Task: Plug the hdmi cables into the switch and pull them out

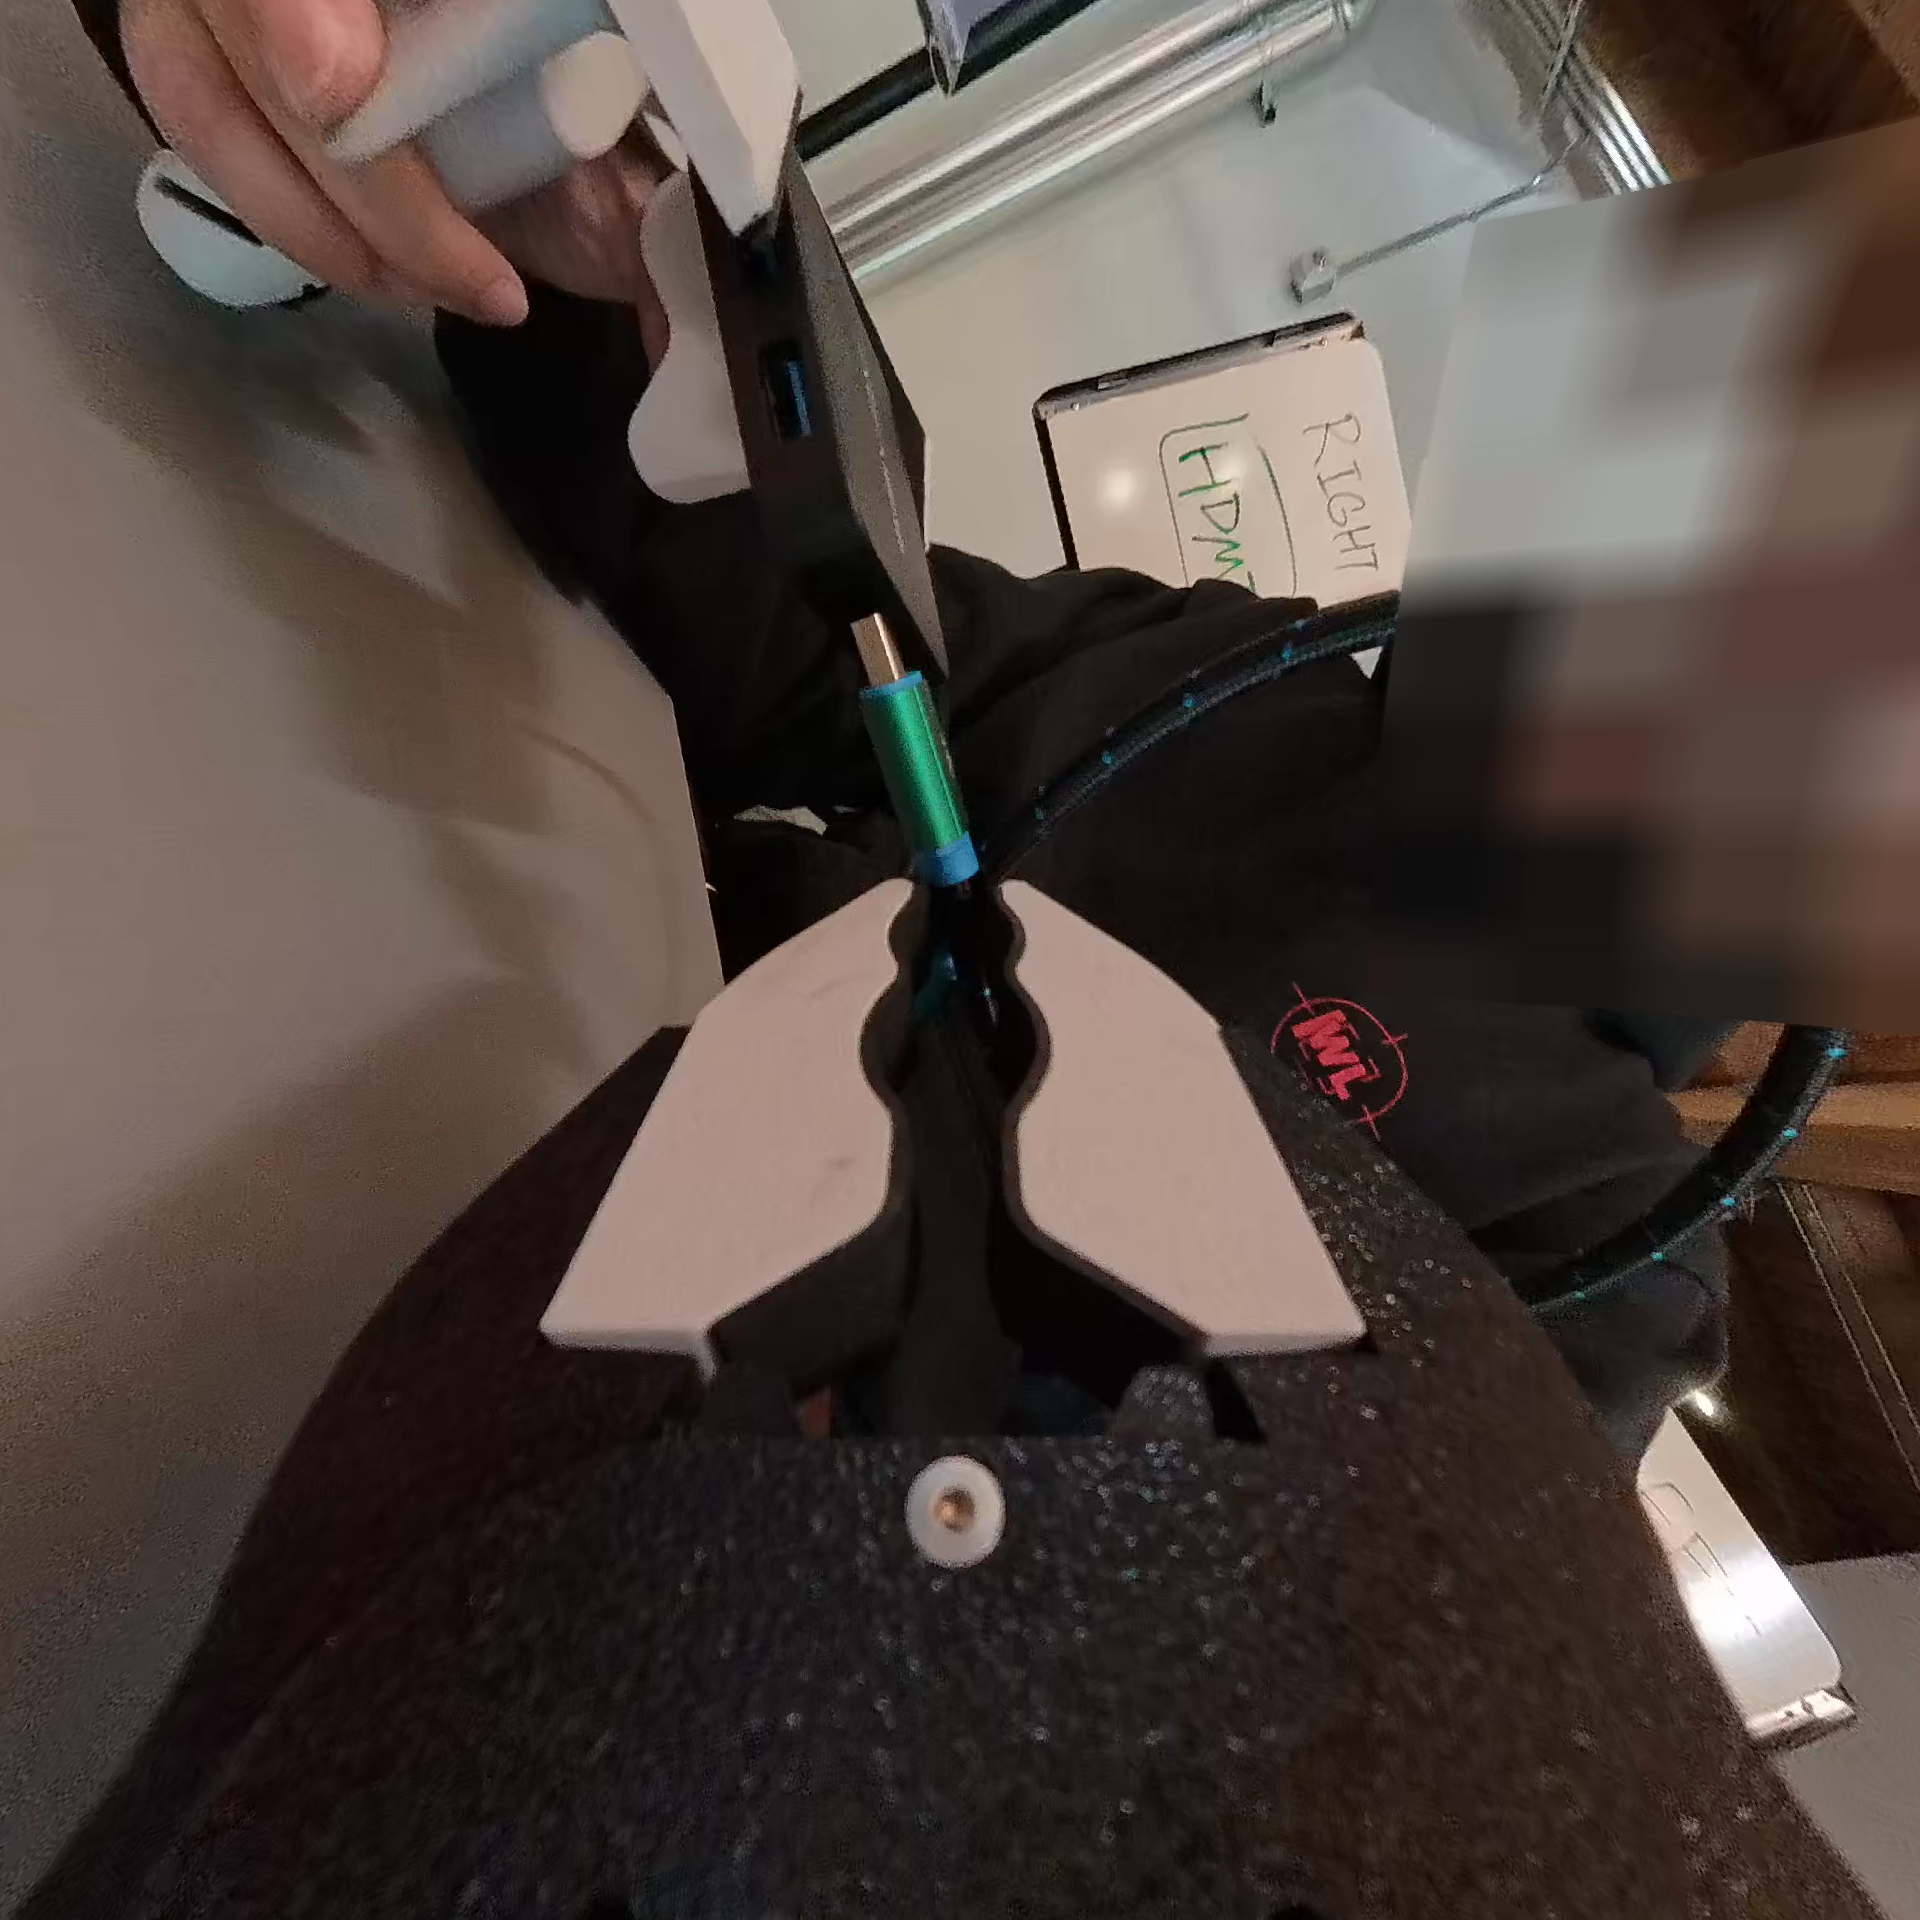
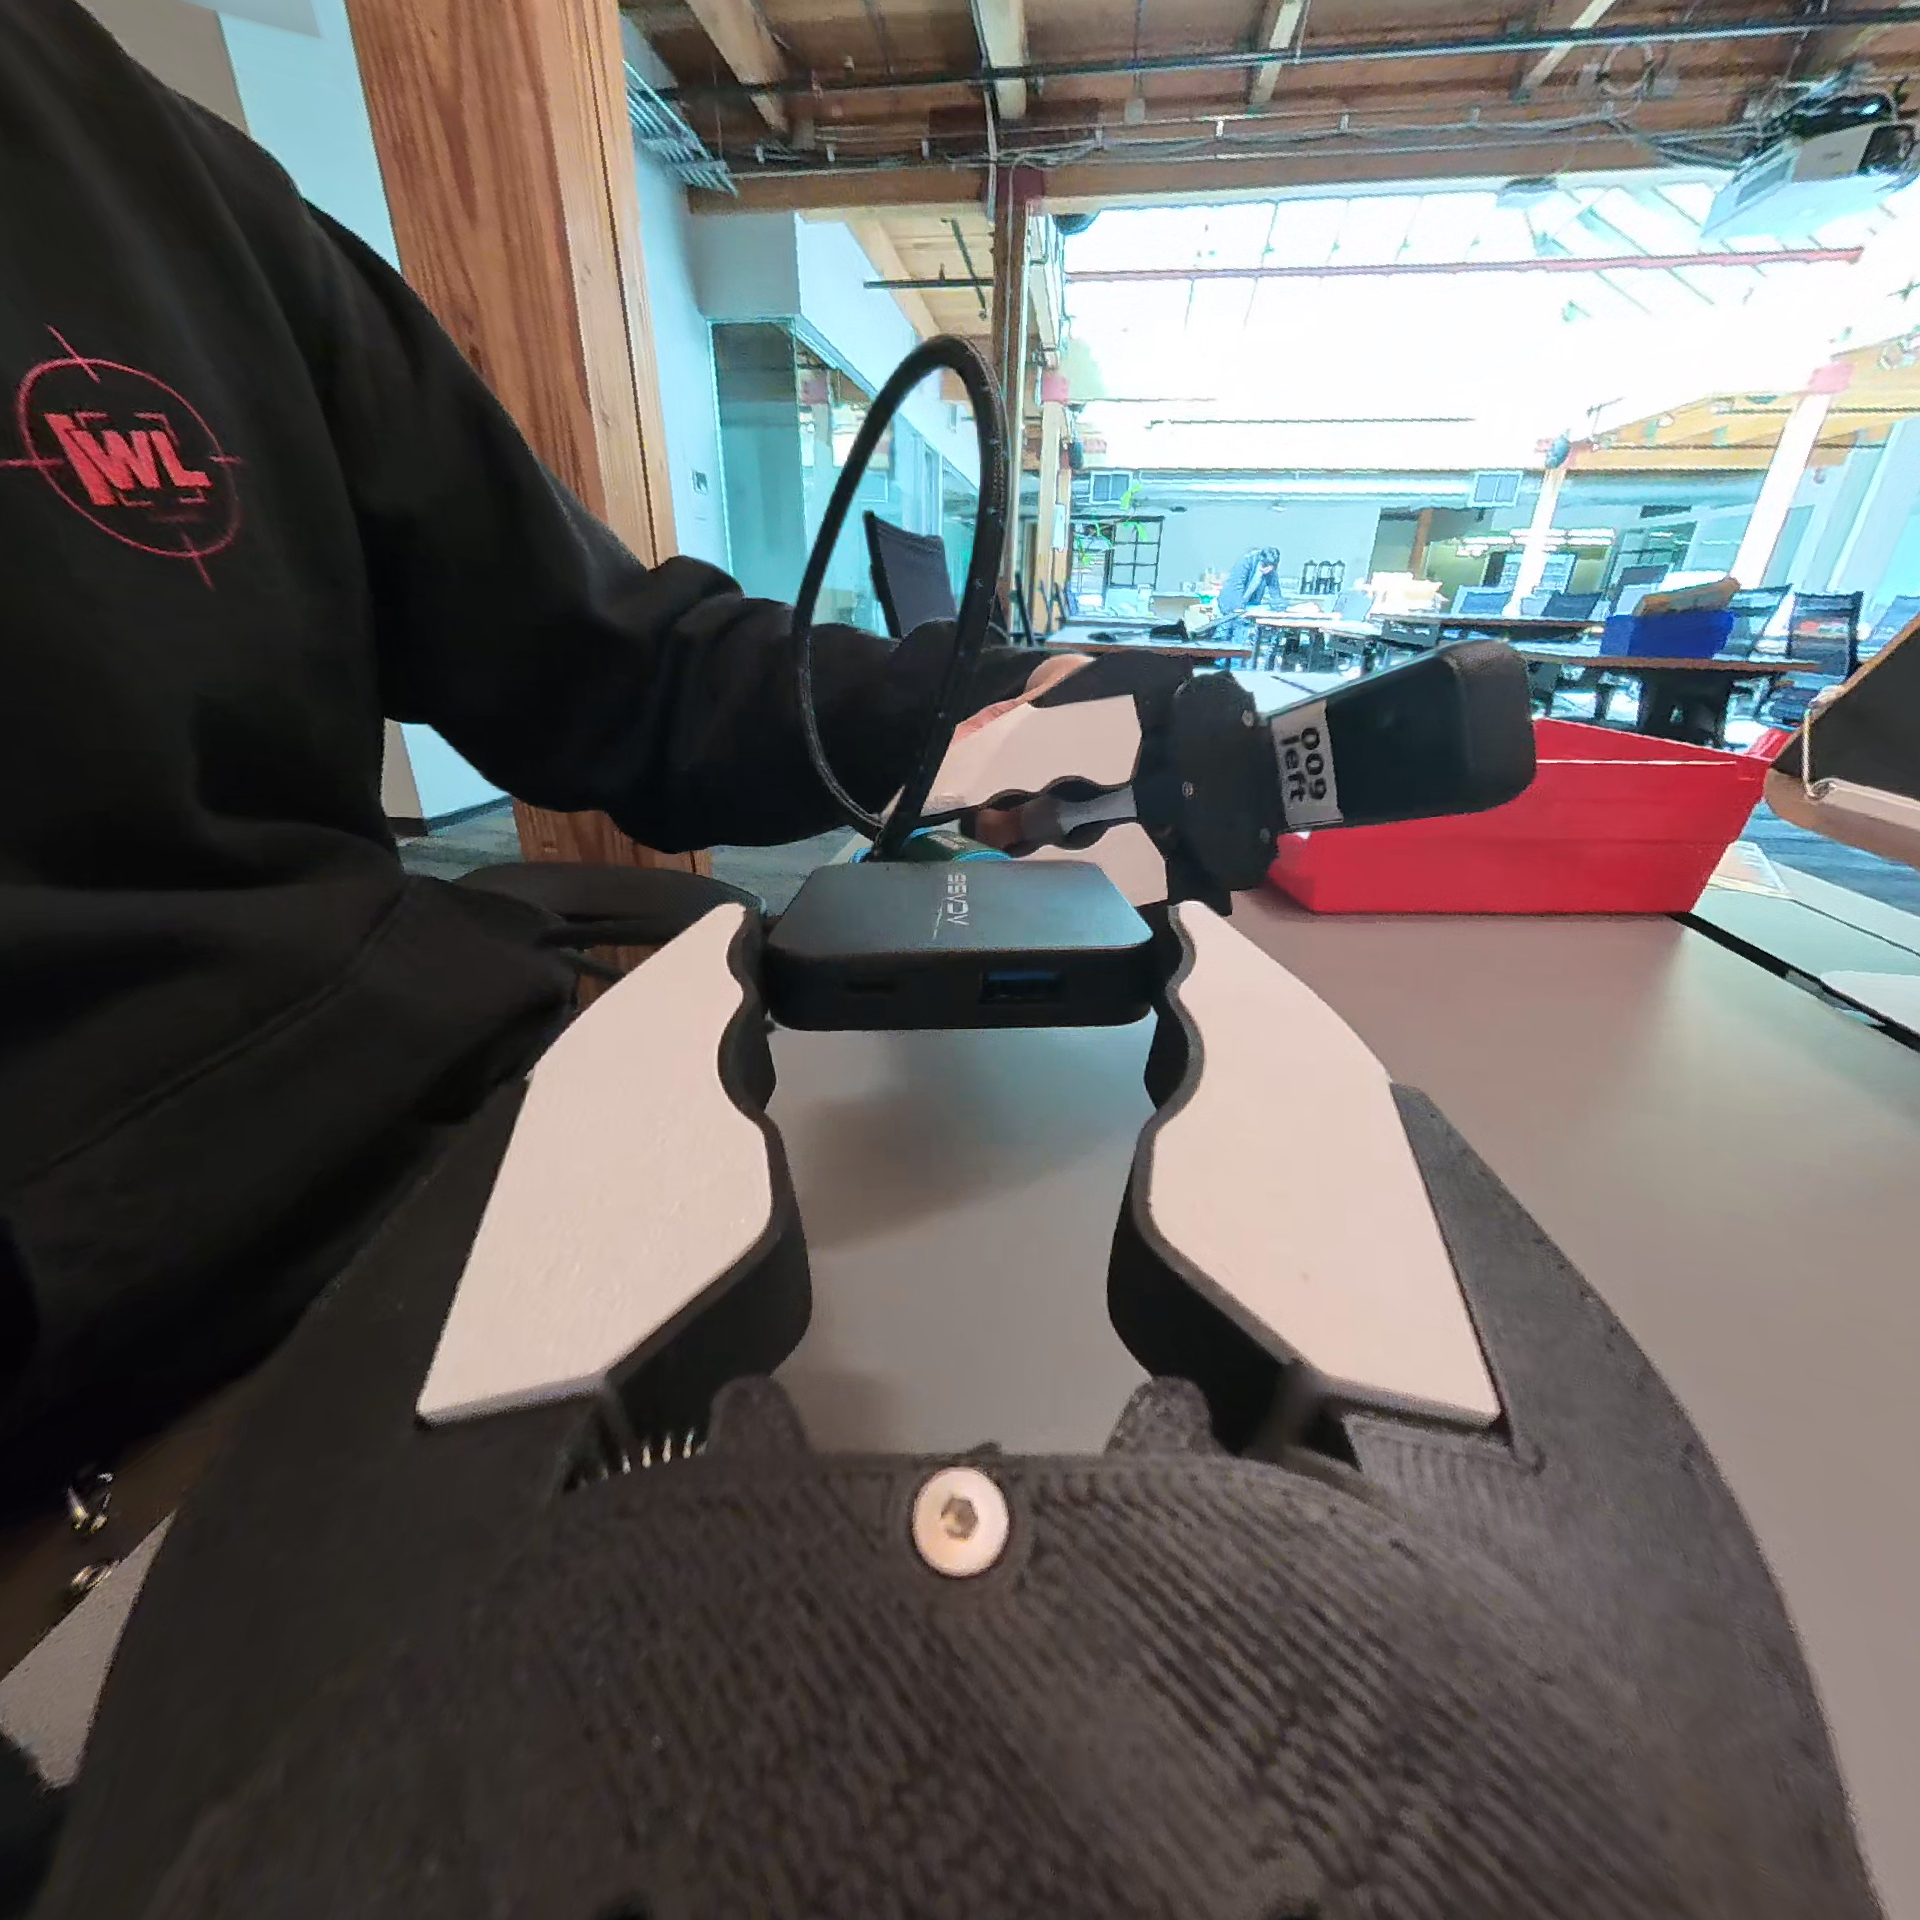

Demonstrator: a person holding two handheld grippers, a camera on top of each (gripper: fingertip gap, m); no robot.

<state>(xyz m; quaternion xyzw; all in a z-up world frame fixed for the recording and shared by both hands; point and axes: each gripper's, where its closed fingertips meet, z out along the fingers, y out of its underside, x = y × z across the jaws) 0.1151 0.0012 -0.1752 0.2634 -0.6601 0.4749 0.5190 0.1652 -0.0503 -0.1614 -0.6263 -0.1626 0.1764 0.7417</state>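
Left gripper [image 1: 951, 894] pinching braided HDMI cable [image 1: 1195, 717] just behind its green plug [image 1: 914, 769], metal tip at 12 o'clock beside black switch [image 2: 956, 935], right gripper [image 2: 961, 940] clamping switch above grey table [image 2: 1558, 1060].

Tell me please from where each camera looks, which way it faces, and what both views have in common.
Left wrist view: sits on the left tongs, looking along them at the green HDMI plug they grip, its tip near the black switch; a hand shows.
Right wrist view: sits on the right tongs, facing across the grey table at the switch they clamp; a black sleeve shows.
Shared: switch, plug, braided cable, both tongs.
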